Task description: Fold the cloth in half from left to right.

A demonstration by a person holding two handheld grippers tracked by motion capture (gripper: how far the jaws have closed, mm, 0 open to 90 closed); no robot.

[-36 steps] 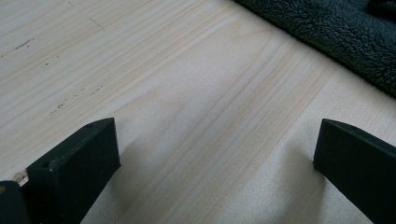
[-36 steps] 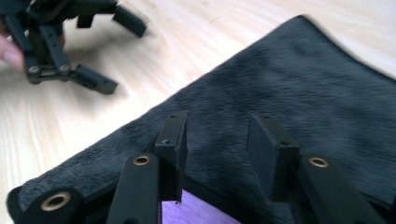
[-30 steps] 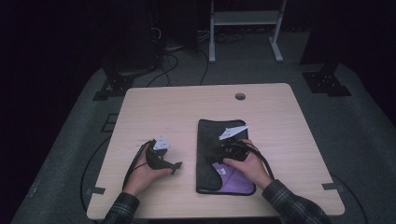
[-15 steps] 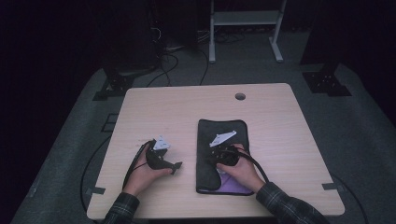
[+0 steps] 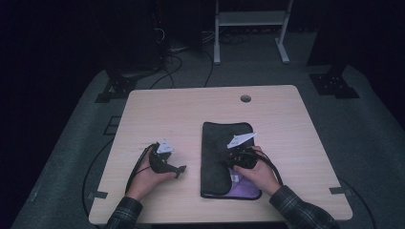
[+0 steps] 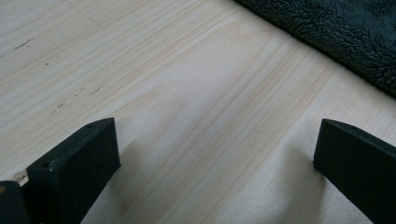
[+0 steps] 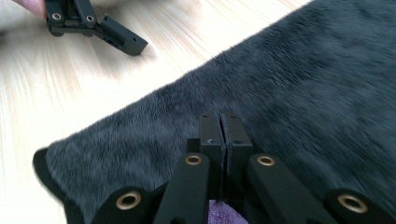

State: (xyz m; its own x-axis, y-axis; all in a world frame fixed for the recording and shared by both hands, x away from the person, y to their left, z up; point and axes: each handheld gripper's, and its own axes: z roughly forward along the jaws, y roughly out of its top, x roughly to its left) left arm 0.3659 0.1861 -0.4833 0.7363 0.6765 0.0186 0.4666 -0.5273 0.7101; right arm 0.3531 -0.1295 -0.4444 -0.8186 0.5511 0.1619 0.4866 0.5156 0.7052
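Right now the right hand-held gripper [image 7: 219, 122], jaws pressed shut, pinches the dark towel [image 5: 217, 157] lying on the counter [image 5: 191, 109]. Its thin fold of pile could slip free if pulled. The left hand-held gripper [image 5: 180, 170] rests wide open and empty beside the towel, so nothing pins it.

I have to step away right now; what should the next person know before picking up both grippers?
Left gripper: jaws wide open, empty, resting on the bare table left of the dark fleece cloth.
Right gripper: jaws shut, over the cloth near its front end; whether they pinch any fabric cannot be told.
The cloth lies lengthwise on the table, with a purple layer showing at its near edge.
Done: cloth looks laid out or partly folded. Left: probably the next fold; confirm the right grip first.
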